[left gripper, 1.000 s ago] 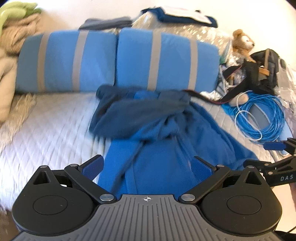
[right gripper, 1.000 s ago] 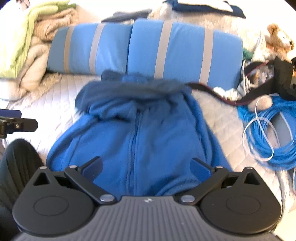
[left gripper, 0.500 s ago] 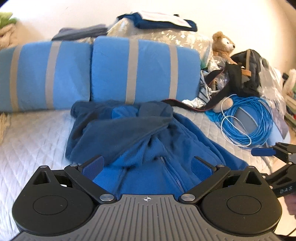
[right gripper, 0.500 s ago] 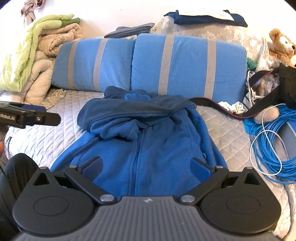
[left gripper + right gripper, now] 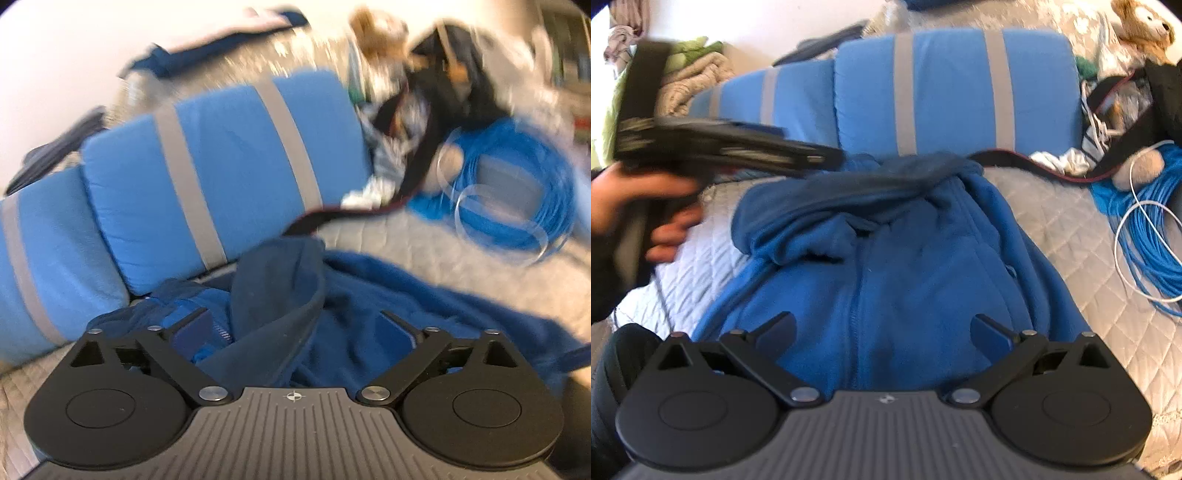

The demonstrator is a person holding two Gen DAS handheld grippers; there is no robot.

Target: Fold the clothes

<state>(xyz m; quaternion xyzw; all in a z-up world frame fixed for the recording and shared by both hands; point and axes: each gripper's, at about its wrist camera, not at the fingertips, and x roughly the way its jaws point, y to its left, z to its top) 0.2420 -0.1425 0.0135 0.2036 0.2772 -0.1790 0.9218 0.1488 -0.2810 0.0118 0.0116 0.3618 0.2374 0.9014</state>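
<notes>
Left gripper (image 5: 295, 328) swung in over hoodie (image 5: 886, 258) hood, jaws just narrowed but unclamped; right gripper (image 5: 882, 328) held wide; grasp judged imminent

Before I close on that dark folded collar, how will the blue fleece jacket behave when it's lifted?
Probably floppy: the blue fleece jacket lies rumpled, with soft folds at the collar, so it should sag and trail. The fleece looks thick and fuzzy, likely grippy rather than slippery. The left hand-held gripper, jaws just closing around the collar fold without pinching yet, may catch several layers.
</notes>
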